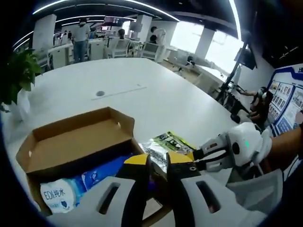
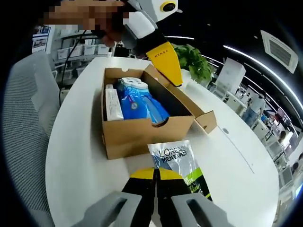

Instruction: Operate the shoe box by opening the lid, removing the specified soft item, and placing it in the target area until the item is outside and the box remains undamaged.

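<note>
Right gripper view showed me the shoe box standing open on the white tabletop, its lid folded back on the far side. Inside lay a blue soft pack and, beside it, a pale flat carton. A silver and green sachet lay flat on the tabletop just outside the box's near wall. My right hand-held gripper had its yellow tips pressed together over the sachet's near edge; I could not tell whether any of the sachet was pinched between them. My left hand-held gripper hung above the lid edge, tips together, with nothing visible in them. In the left gripper view, the tips were likewise closed above the box. A potted plant stood beyond the box.
</note>
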Action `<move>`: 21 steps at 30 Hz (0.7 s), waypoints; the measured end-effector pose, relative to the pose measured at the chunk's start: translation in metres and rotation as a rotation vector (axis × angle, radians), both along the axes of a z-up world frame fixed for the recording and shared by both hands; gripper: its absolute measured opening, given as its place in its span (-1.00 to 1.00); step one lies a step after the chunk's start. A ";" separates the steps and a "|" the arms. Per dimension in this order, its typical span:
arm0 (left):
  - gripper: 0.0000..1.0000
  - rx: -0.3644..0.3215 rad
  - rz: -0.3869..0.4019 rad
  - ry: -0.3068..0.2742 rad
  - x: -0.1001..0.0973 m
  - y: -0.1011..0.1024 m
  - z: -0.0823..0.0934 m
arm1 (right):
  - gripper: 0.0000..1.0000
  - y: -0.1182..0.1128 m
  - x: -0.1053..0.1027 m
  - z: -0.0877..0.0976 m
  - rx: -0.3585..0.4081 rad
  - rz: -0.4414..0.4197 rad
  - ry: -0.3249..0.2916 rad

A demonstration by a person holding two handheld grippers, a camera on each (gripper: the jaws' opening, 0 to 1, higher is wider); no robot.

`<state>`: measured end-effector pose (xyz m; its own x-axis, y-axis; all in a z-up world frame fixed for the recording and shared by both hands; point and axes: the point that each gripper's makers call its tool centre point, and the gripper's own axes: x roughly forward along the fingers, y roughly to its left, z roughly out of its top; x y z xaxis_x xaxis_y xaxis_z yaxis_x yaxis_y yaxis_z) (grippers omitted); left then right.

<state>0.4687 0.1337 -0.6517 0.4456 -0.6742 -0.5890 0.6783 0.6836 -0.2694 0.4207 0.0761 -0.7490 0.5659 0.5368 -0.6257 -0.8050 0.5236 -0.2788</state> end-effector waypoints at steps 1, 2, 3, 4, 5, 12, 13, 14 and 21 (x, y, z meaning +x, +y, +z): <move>-0.74 -0.001 0.008 -0.003 0.001 0.005 0.000 | -1.00 0.000 0.000 -0.003 -0.013 0.008 0.002; -0.74 -0.001 0.018 -0.006 0.002 0.011 0.000 | -1.00 0.000 0.000 -0.005 -0.020 0.013 0.005; -0.74 0.000 0.022 -0.007 0.002 0.014 0.000 | -1.00 0.000 0.000 -0.006 -0.021 0.014 0.009; -0.74 -0.002 0.034 -0.009 0.002 0.019 0.000 | -1.00 0.000 0.000 -0.007 -0.026 0.019 0.010; -0.74 -0.003 0.040 -0.010 0.003 0.023 0.000 | -1.00 0.001 0.000 -0.007 -0.030 0.022 0.011; -0.73 -0.004 0.078 -0.021 0.005 0.051 0.001 | -1.00 0.001 0.002 -0.015 -0.053 0.043 0.027; -0.72 0.002 0.080 -0.020 0.005 0.057 0.000 | -1.00 0.001 0.002 -0.016 -0.054 0.046 0.030; -0.72 0.006 0.083 -0.022 0.006 0.061 0.000 | -1.00 0.001 0.001 -0.017 -0.057 0.049 0.034; -0.72 0.001 0.129 -0.035 0.009 0.092 0.004 | -1.00 0.001 -0.002 -0.028 -0.089 0.082 0.066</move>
<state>0.4781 0.2258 -0.6479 0.5489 -0.6091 -0.5725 0.5937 0.7662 -0.2460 0.4190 0.0770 -0.7773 0.4787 0.5201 -0.7074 -0.8621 0.4311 -0.2665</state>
